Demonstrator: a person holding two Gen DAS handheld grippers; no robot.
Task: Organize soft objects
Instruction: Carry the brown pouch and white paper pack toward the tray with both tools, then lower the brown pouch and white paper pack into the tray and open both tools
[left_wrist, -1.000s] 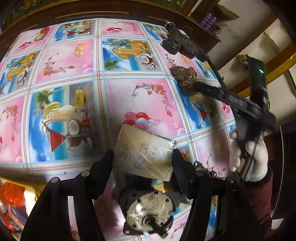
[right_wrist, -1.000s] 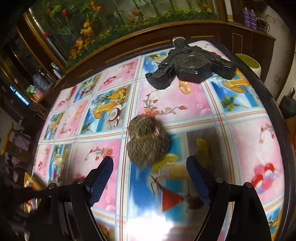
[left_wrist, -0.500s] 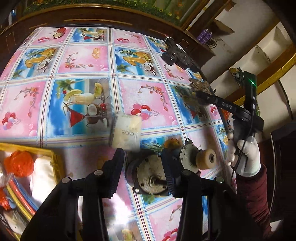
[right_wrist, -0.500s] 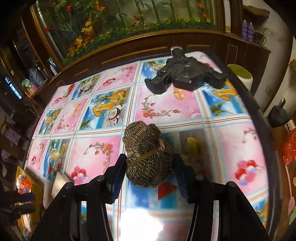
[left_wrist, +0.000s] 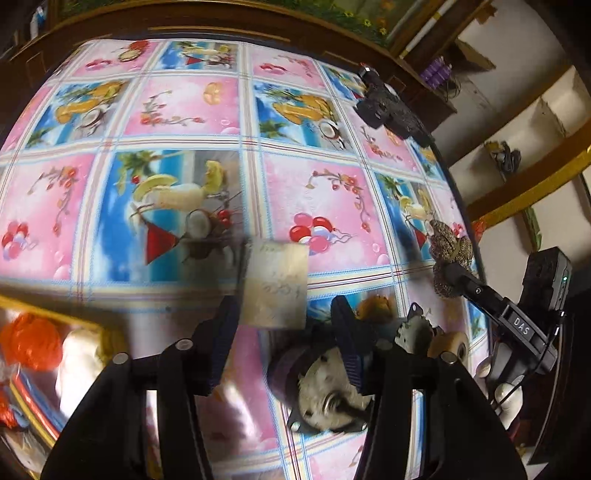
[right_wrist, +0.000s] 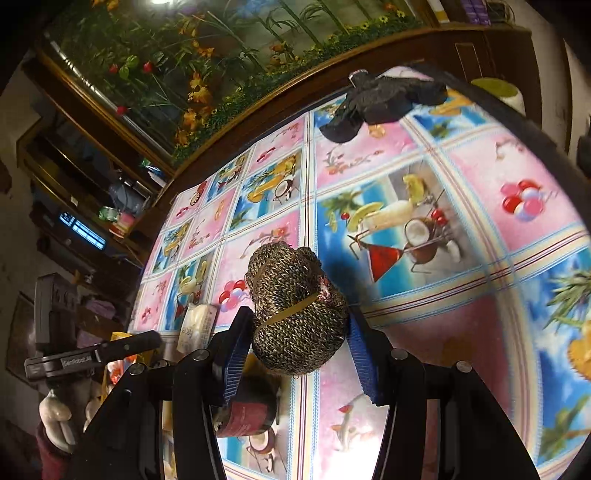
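Right gripper (right_wrist: 295, 345) jaws clamp the knitted roll (right_wrist: 295, 310) above the bench (right_wrist: 461, 177); left gripper (left_wrist: 280, 325) jaws part-open, pale packet (left_wrist: 275, 284) between their tips, grip unclear.

Both hand-held grippers are black plastic. The left hand-held gripper (left_wrist: 282, 336) has 2 fingers with ribbed blue pads (left_wrist: 221, 345) and round silver screws on the arms. The right hand-held gripper (right_wrist: 295, 350) is built alike; its side reads "DAS" in white, with a green light on the handle. White gloves (left_wrist: 511, 400) and dark red sleeves (right_wrist: 51, 459) cover the person.
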